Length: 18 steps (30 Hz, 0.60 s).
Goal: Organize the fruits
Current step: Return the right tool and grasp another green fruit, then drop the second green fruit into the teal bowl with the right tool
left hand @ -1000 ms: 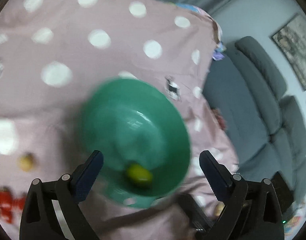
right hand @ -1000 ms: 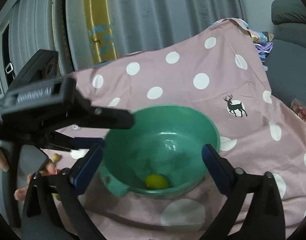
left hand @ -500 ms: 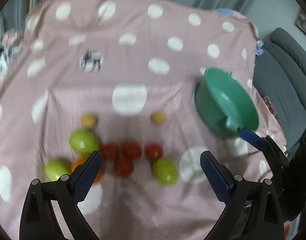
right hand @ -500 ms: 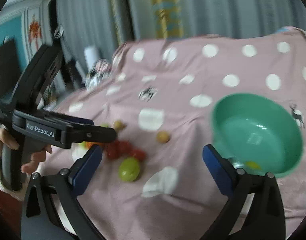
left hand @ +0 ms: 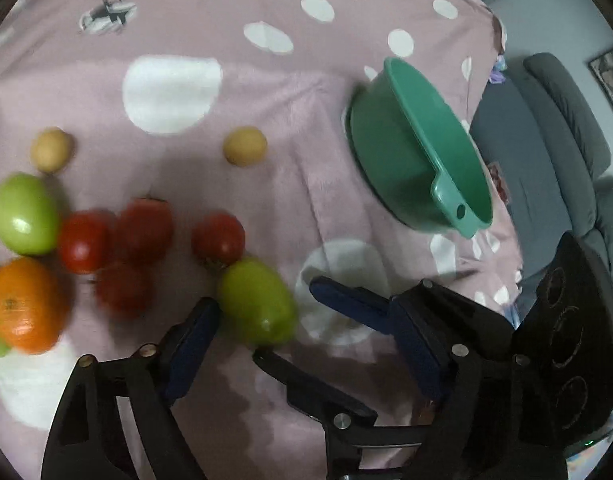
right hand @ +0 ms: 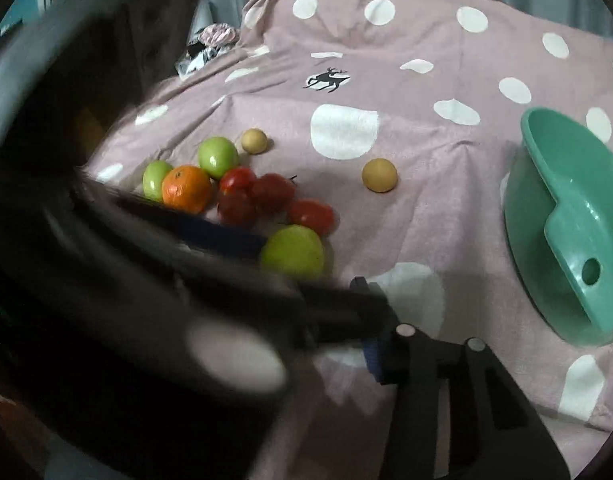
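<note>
A light green fruit [left hand: 258, 304] [right hand: 294, 254] lies on the pink dotted cloth [left hand: 306, 184], nearest me in a cluster. My left gripper [left hand: 302, 308] is low over it, jaws closing. Its left pad [left hand: 192, 344] is beside the fruit and its right pad [left hand: 418, 352] stands well off. My right gripper [left hand: 284, 318] reaches in from the right, jaws closing, with a bare gap between its fingers. Its tips flank the fruit's near right side. Several red tomatoes [left hand: 218, 238], an orange [left hand: 24, 304] and another green fruit [left hand: 24, 212] lie to the left.
A green bowl [left hand: 418, 152] [right hand: 566, 220] with a handle stands on the right, near the cloth's edge. Two small tan fruits [left hand: 244, 146] [left hand: 50, 154] lie further back. A grey sofa [left hand: 554, 152] is beyond the right edge. The blurred left gripper body [right hand: 126, 300] blocks the right wrist view's left half.
Both grippers swung away from the bowl to the fruit cluster and came down. The right jaws narrowed a lot, the left a little. The two grippers now cross near the green fruit.
</note>
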### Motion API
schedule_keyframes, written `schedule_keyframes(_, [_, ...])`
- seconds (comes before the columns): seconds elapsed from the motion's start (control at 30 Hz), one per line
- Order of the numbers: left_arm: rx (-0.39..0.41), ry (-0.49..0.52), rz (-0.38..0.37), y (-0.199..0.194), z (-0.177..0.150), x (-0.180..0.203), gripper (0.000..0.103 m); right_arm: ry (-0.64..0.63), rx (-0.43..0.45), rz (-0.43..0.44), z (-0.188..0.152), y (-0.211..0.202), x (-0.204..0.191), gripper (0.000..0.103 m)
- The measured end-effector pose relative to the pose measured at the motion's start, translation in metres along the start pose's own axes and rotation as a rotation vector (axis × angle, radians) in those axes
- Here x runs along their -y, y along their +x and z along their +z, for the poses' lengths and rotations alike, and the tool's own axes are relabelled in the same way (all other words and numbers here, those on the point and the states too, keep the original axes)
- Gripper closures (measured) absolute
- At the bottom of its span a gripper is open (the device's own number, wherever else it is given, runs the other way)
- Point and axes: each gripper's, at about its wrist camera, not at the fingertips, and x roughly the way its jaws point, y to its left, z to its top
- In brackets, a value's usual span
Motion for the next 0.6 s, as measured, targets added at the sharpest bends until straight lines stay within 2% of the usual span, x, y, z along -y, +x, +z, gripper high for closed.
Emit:
schedule_keyframes(0.07, [0.032,-0.015,-0.002,-0.001,0.001,-0.004,0.027,0.006,0.003,0.003,0.002,0.006,0.001,0.063])
schedule_keyframes(0.17, [0.042,-0.055,-0.037,-0.001,0.004,-0.010,0.029,-0.028,-0.024,-0.013,0.006,0.019,-0.004,0.066])
schedule_keyframes(0.27, [0.043,-0.010,0.018,0.002,0.004,-0.004,0.042,0.027,0.000,-0.023,0.010,0.019,0.008,0.067])
schedule_keyframes(0.3, [0.052,0.016,0.036,0.001,0.002,-0.001,0.052,0.036,0.003,-0.019,0.011,0.019,0.010,0.067])
schedule_keyframes(0.43, [0.032,-0.004,0.032,0.002,0.005,-0.005,0.066,0.013,0.000,-0.049,0.015,0.027,0.008,0.067])
schedule_keyframes(0.6, [0.051,0.022,0.058,-0.010,0.001,-0.002,0.066,0.021,0.036,-0.031,0.016,0.027,0.011,0.067])
